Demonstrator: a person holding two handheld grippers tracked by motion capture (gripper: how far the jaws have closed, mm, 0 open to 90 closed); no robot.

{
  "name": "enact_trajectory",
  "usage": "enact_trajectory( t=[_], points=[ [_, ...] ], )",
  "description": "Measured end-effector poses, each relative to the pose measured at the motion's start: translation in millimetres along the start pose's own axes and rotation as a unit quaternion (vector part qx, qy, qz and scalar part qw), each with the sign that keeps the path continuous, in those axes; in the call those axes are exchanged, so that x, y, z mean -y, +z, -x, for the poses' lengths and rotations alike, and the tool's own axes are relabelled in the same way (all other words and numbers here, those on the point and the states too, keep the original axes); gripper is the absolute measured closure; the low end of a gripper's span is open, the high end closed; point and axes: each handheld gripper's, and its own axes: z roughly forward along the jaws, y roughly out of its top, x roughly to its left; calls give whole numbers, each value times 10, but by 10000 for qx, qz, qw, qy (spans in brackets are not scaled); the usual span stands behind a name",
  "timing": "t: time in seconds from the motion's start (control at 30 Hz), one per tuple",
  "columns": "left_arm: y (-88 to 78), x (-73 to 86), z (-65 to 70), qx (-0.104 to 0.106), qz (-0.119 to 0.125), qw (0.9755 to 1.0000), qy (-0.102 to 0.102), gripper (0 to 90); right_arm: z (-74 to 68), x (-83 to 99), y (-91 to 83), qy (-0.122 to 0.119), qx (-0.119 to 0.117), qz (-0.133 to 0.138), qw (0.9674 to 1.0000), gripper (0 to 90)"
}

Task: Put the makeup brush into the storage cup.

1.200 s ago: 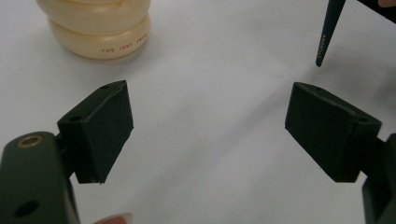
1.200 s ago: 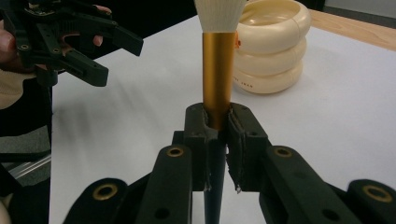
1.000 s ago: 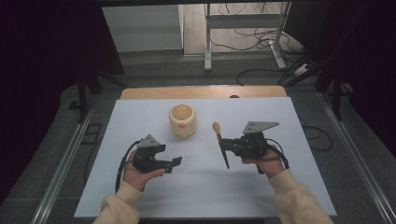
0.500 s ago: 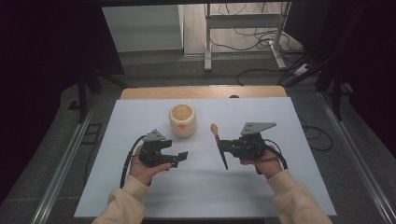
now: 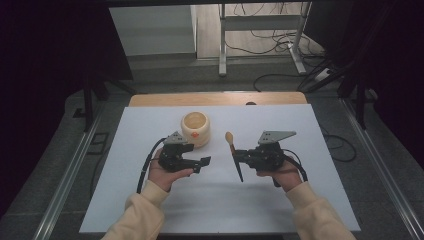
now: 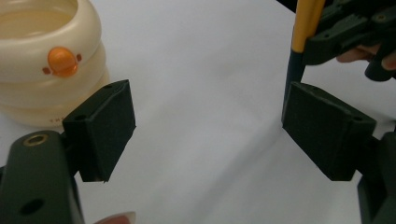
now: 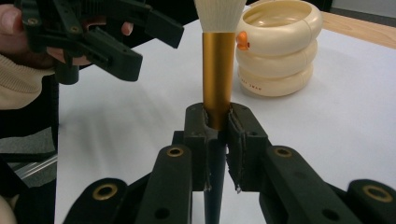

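My right gripper (image 5: 239,157) is shut on a make-up brush (image 5: 233,155) with a gold ferrule, a dark handle and a pale head pointing away from me. In the right gripper view the pads clamp the brush (image 7: 217,70) where the ferrule meets the handle. My left gripper (image 5: 201,165) stands open with nothing between its pads, just left of the brush. In the left gripper view the brush (image 6: 299,51) rises past the right pad (image 6: 327,128). A cream ringed cup (image 5: 195,127) with an orange duck bill stands behind the left gripper.
A white sheet (image 5: 150,200) covers the table, with a wooden edge (image 5: 215,98) at the back. Metal rails run along both sides. Cables and a stand lie on the floor beyond.
My left gripper has moved right and a little away from me, closer to the brush and the cup. The right gripper and the brush have stayed put.
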Motion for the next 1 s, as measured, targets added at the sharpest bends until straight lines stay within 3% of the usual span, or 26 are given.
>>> enact_trajectory(
  t=[0.43, 1.0],
  points=[
    [88, -176, 73, 172, 82, 9998, 55, 187, -14, -3, 15, 21, -35, 28, 10000, 790],
    [220, -242, 116, 440, 131, 9989, -50, 231, -18, 5, 38, -5, -1, 18, 10000, 790]
  ],
)
